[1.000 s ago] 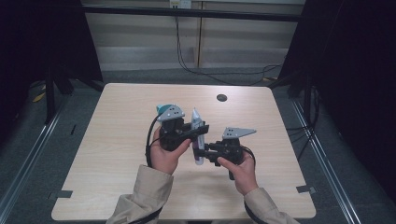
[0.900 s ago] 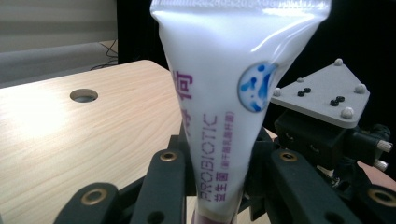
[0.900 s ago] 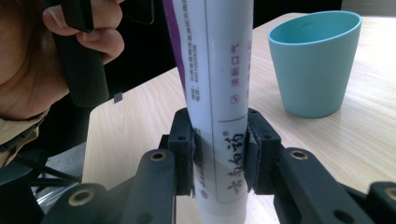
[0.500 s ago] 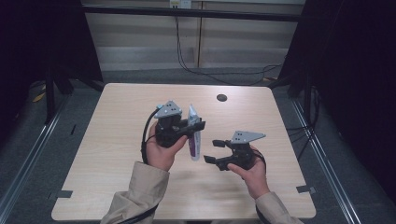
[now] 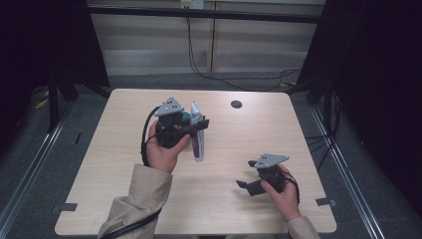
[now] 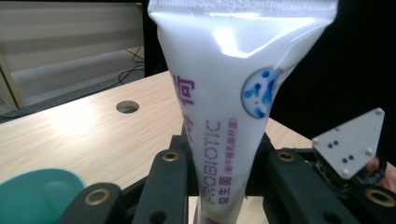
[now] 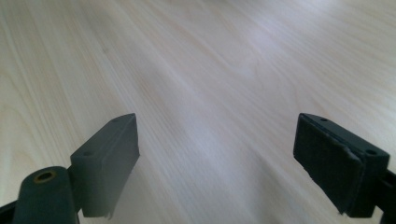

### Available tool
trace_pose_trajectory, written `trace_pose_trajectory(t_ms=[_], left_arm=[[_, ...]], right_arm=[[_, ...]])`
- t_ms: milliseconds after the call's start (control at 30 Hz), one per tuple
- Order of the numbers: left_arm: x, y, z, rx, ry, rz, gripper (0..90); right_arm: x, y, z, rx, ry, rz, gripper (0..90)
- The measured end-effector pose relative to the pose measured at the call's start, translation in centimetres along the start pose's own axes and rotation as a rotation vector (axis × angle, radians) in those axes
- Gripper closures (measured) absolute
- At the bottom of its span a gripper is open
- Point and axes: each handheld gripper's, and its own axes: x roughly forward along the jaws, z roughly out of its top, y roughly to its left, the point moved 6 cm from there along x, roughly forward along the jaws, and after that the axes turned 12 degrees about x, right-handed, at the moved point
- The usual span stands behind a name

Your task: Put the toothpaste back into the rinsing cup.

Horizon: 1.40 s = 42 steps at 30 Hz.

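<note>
One white soft-plastic tube with purple lettering, crimped end up, clamped between the closed jaws of the left gripper above the pale wooden table. Right gripper near the table's right side: jaws wide apart, holding nothing.

Beige sleeves; black grippers, grey screw-dotted plates, seemingly black cables.

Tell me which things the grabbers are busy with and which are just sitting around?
Busy with:
- white tube marked PROBIOTIC, clamped upright in the left gripper
- right gripper, open, low over the table, holding nothing

Just sitting around:
- teal thing by the left gripper, partly hidden
- round hole near the table's far edge
</note>
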Motion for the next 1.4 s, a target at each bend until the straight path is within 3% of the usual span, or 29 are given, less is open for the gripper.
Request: trace_pose_trajectory(t_ms=[67,400,500,900,1400], left_arm=[[-0.1,0.4,0.3,-0.001,0.001,0.007,75.9],[-0.2,2.3,1.9,0.002,-0.003,0.033,75.9],[-0.2,2.9,2.6,0.007,-0.005,0.041,76.0],[0.0,4.7,4.8,0.02,-0.022,0.081,76.0],[1.1,7.8,4.7,0.012,-0.02,0.146,75.9]], right_arm=[[0.0,-0.1,-0.5,-0.016,0.012,-0.011,13.8],[0.3,-0.1,-2.2,0.002,0.05,-0.003,13.6],[0.3,0.0,-2.3,-0.01,0.053,-0.005,13.4],[0.3,-0.2,-2.4,0.02,0.066,-0.004,12.7],[0.3,-0.2,-2.4,0.019,0.065,-0.006,12.7]])
